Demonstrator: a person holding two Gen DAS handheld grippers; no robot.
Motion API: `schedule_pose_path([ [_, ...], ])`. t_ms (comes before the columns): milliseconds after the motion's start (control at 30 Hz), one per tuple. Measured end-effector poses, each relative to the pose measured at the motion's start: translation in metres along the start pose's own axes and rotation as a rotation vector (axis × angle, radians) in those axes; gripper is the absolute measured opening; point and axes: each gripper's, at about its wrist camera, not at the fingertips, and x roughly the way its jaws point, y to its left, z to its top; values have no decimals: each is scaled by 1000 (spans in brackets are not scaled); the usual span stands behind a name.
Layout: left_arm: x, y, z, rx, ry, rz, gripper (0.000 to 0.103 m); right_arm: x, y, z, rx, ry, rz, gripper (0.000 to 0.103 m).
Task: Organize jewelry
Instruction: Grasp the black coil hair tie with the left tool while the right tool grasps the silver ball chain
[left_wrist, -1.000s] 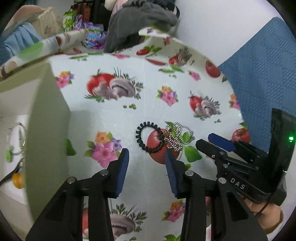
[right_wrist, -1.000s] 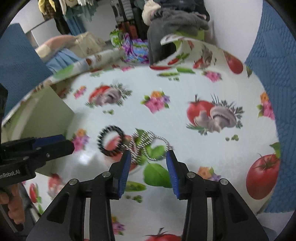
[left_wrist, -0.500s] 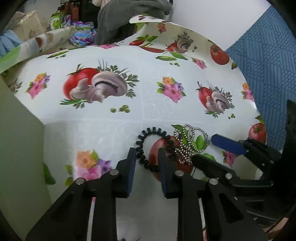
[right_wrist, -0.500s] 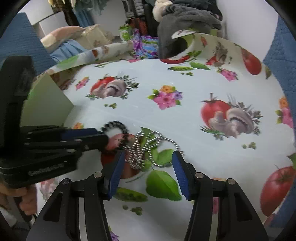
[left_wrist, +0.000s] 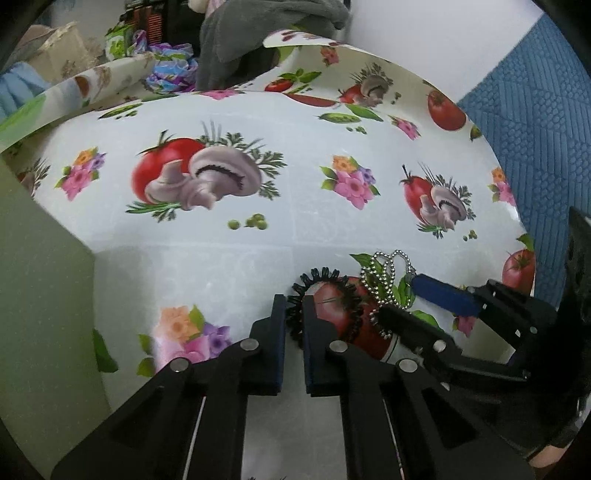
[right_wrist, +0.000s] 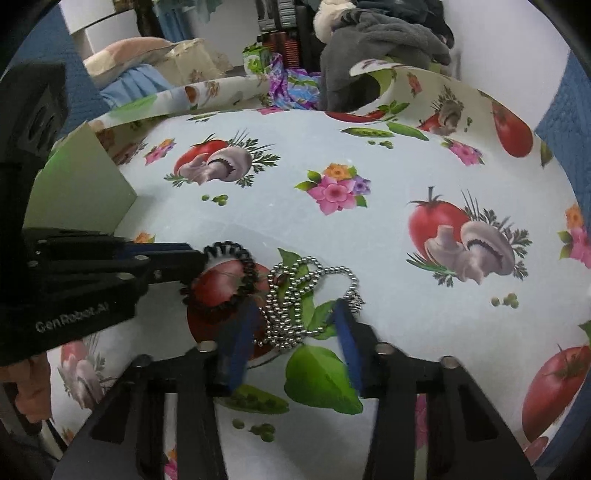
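A black coiled bracelet lies on the printed tablecloth, touching a silver ball-chain necklace on its right. My left gripper has closed to a narrow gap with the bracelet's left rim between its fingertips. In the right wrist view my right gripper is open, its blue pads on either side of the necklace, low over the cloth. The bracelet lies just left of it, with the left gripper's fingers on it.
A pale green box wall stands at the left; it also shows in the right wrist view. Grey clothing and coloured fabric lie past the table's far edge. A blue textured surface borders the table on the right.
My left gripper moved forward onto the bracelet and narrowed around its rim. My right gripper moved forward and opened wider, so the necklace now lies between its pads.
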Motion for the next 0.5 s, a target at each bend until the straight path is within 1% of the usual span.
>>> schedule_pose_path([
  [67,-5,3,-1,-14,-3,-5,7,2,-1,-1,7,19,-9,25],
  [100,-8,3,-1,-19,-6,-5,7,2,-3,-1,24,17,15,19],
  [167,-15,4,-1,-29,-22,-4,7,2,-1,-1,26,20,27,12],
  [300,-30,3,-1,-30,-41,-3,7,1,4,-2,32,27,23,7],
  [400,-40,2,-3,-32,-53,-5,7,0,8,-3,30,41,13,7],
  [500,-52,0,-6,-32,-67,0,7,-12,11,-3,34,19,10,6],
])
